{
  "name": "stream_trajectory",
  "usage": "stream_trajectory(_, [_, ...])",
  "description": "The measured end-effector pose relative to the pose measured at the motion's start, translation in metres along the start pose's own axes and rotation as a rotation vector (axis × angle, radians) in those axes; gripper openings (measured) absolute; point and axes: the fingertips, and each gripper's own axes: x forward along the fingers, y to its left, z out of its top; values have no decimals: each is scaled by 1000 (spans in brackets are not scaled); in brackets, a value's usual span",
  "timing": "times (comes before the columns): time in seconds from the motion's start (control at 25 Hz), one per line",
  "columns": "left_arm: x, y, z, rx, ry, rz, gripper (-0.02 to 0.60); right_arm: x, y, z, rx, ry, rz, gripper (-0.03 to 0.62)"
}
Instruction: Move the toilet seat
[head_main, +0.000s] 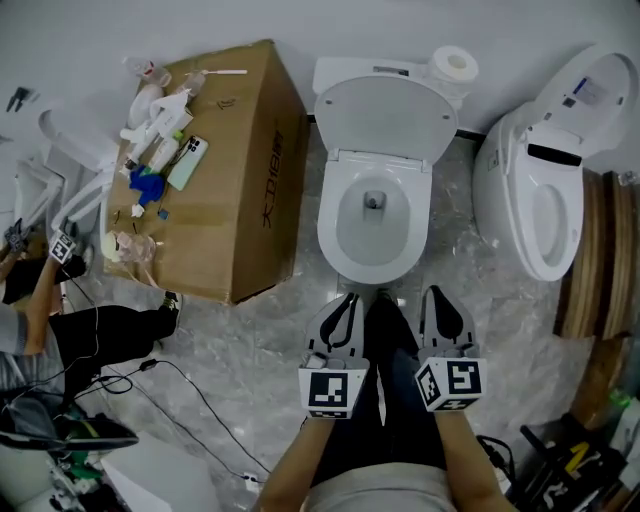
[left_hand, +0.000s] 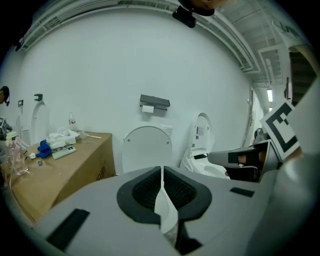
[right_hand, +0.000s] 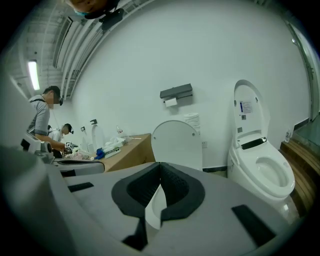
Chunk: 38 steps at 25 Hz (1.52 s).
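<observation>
You held both tongs low at 6 o'clock in the head view, side by side and just short of the toilet (head_main: 372, 215), touching nothing. The left tongs (head_main: 350, 297) were clenched shut with nothing between the pads, and the right tongs (head_main: 437, 292) were clenched just as tightly and equally empty. Straight ahead at 12 o'clock the lid (head_main: 385, 115) stood raised against the tank, and what looked like the toilet seat (head_main: 329, 225) lay flat as a ring on the bowl, though I could not tell that for certain. A toilet paper roll (head_main: 458, 65) sat on the tank at 1 o'clock. At 10 o'clock a cardboard box (head_main: 240, 190) stood on the floor just beside the toilet, its top carrying bottles (head_main: 160, 125) and other small clutter. At 2 o'clock a second toilet (head_main: 540, 200) stood with its own lid up. A person (head_main: 30, 300) crouched at 9 o'clock, well apart from you.
</observation>
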Motion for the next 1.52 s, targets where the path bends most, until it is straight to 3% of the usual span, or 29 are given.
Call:
stream_trajectory(0.48, [58, -7, -30, -3, 100, 29, 29, 51, -39, -32, 64, 100, 68, 15])
stream_trajectory(0.8, [81, 6, -55, -30, 144, 22, 29, 70, -50, -66, 114, 157, 59, 15])
stream_trajectory(1.12, [99, 29, -112, -121, 244, -18, 31, 91, -66, -110, 179, 199, -50, 15])
stream_trajectory(1.52, [115, 65, -181, -328, 338, -39, 31, 116, -76, -177, 235, 271, -122, 17])
